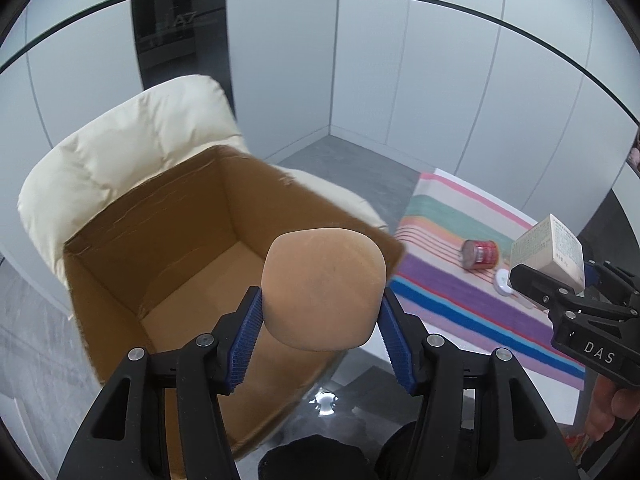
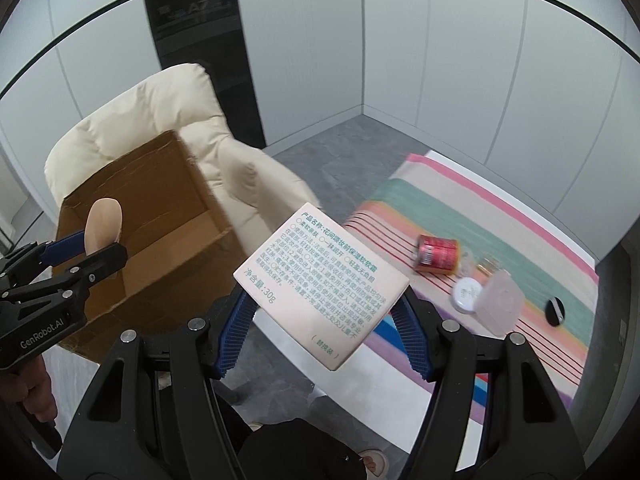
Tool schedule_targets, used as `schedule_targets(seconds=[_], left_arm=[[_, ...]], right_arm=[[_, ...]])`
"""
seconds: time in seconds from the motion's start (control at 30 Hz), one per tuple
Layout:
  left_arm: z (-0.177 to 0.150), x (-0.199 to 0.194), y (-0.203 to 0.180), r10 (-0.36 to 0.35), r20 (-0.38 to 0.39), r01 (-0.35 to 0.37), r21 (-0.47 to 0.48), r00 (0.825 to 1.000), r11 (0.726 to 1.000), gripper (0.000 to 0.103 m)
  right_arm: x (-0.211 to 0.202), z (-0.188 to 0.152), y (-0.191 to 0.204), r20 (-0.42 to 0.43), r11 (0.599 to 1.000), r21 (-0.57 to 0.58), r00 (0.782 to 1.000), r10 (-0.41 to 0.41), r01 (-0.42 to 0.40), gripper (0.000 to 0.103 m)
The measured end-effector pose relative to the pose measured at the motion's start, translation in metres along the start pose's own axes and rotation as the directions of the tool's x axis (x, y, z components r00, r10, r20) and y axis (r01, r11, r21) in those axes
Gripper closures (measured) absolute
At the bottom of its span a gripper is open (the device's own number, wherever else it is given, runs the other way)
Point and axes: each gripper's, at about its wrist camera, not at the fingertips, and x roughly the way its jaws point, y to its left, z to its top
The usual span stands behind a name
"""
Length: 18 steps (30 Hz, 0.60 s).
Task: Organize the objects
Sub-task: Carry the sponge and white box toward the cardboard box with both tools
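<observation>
A tan rounded sponge (image 1: 324, 288) sits between the blue pads of my left gripper (image 1: 320, 296), which is shut on it. It hangs above the open cardboard box (image 1: 160, 240) near its right front corner. The right wrist view shows the same sponge (image 2: 104, 224) and left gripper (image 2: 102, 246) over the cardboard box (image 2: 160, 184). My right gripper (image 2: 322, 300) is shut on a white carton (image 2: 320, 280) printed with green text, held tilted between the box and the striped cloth (image 2: 440, 200). From the left wrist, that carton (image 1: 552, 248) and right gripper (image 1: 552, 280) show at the right edge.
The box rests on a cream padded chair (image 1: 120, 152). On the striped cloth lie a red can (image 2: 438, 256) on its side, a small white jar (image 2: 466, 294), a translucent case (image 2: 502, 304), a small bottle (image 2: 488, 264) and a black round thing (image 2: 555, 311). White wall panels stand behind.
</observation>
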Motion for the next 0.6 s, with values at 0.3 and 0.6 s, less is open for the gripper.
schedule_targets(seconds=[0.3,0.6], left_arm=[[-0.010,-0.004,0.033,0.042,-0.004,-0.042,-0.024,0.999,0.999,0.039],[-0.019,-0.024,0.067,0.143,0.063,-0.140,-0.046,0.988,0.989,0.000]], right_arm=[[0.008,0.009,0.043,-0.001,0.997,-0.063,0.999,0.052,-0.052,0.035],[0.015,0.013,0.088,-0.012,0.986,-0.125,0.994,0.108,-0.108,0.034]])
